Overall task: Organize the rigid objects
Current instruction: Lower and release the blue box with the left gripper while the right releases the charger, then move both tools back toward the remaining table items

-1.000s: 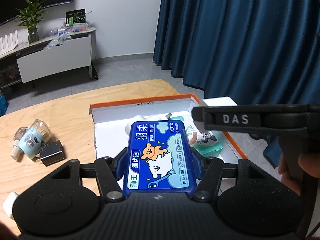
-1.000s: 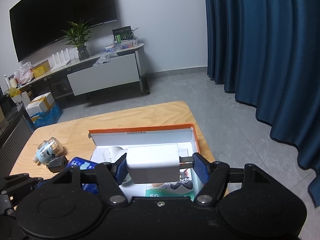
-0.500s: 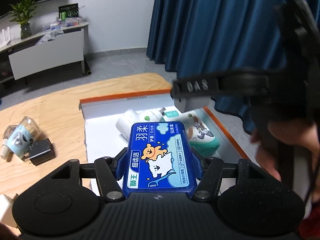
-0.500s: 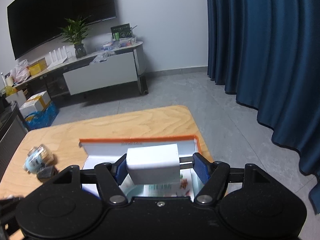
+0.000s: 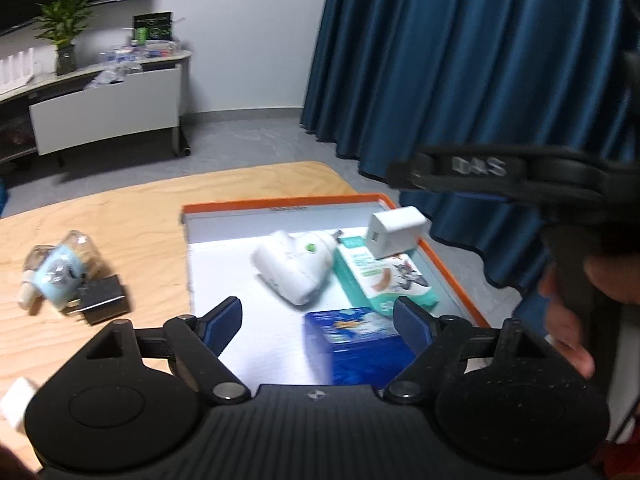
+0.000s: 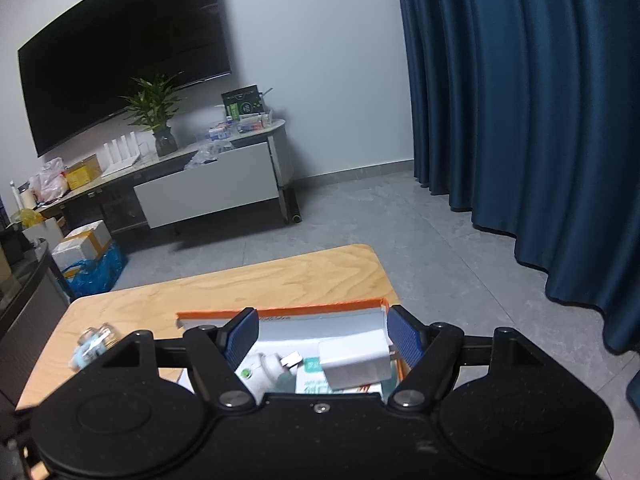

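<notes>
An orange-rimmed white box [image 5: 280, 205] lies open on the wooden table. In it are a white plug-in device [image 5: 294, 266], a teal carton [image 5: 384, 276], a blue floss box [image 5: 356, 346] and a white charger [image 5: 394, 232] resting tilted on the carton. My left gripper [image 5: 318, 322] is open and empty above the box's near end, the blue floss box below its right finger. My right gripper [image 6: 322, 334] is open above the box; the white charger [image 6: 356, 360] lies loose below it. The right gripper's body [image 5: 520, 176] shows in the left wrist view.
On the table left of the box lie a small clear bottle with a blue label [image 5: 56, 272] and a black adapter [image 5: 102, 300]. A white object [image 5: 16, 402] sits at the table's near left edge. Blue curtains [image 6: 520, 120] hang on the right; a TV cabinet [image 6: 208, 188] stands far behind.
Both grippers have opened. The blue floss box left my left gripper and now lies in the box. The white charger left my right gripper and rests on the teal carton.
</notes>
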Demonstrator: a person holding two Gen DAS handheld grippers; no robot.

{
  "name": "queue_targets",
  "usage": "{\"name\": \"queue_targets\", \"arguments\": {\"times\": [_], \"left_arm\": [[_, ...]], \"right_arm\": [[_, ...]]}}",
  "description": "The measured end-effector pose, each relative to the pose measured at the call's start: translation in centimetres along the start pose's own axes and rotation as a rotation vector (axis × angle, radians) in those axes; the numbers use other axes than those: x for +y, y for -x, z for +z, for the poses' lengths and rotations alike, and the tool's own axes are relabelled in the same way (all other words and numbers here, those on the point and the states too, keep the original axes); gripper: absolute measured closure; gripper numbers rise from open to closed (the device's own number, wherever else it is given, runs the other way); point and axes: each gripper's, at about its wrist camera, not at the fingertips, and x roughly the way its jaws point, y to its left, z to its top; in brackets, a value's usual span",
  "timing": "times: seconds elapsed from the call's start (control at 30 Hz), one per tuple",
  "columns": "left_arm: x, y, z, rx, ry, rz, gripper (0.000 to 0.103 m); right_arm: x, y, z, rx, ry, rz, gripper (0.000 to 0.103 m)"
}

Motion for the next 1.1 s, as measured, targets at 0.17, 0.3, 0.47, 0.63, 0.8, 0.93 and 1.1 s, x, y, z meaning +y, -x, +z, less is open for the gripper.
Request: {"name": "queue_targets", "arguments": {"times": [0.17,0.3,0.47,0.63,0.8,0.93,1.1], "left_arm": [[1.7,1.1,-0.2,-0.005,0.039,0.058,0.016],[3.1,2.4,-0.5,-0.020,0.067,0.104,0.014],[4.7,3.8,-1.0,-0.034,0.091,0.155,0.011],[6.8,5.1,-1.8,-0.041,0.124,0.203,0.010],[8.8,6.4,-2.9,-0.047,0.147,0.255,0.009],[10.7,7.2,-3.8,-0.045,0.188,0.283,0.009],[13.3,8.4,-4.2,-0.066,0.257,0.306,0.009]], "right_arm": [[1.2,1.5,-0.7,0.006,0.020,0.023,0.018],[2.4,2.1,-1.4,0.013,0.032,0.049,0.018],[4.6,2.1,-2.0,0.033,0.054,0.086,0.018],[6.8,2.1,-2.7,0.051,0.082,0.125,0.018],[8.7,2.0,-3.4,0.065,0.109,0.153,0.018],[9.9,1.7,-3.9,0.083,0.121,0.172,0.018],[11.0,1.6,-4.6,0.102,0.139,0.186,0.018]]}}
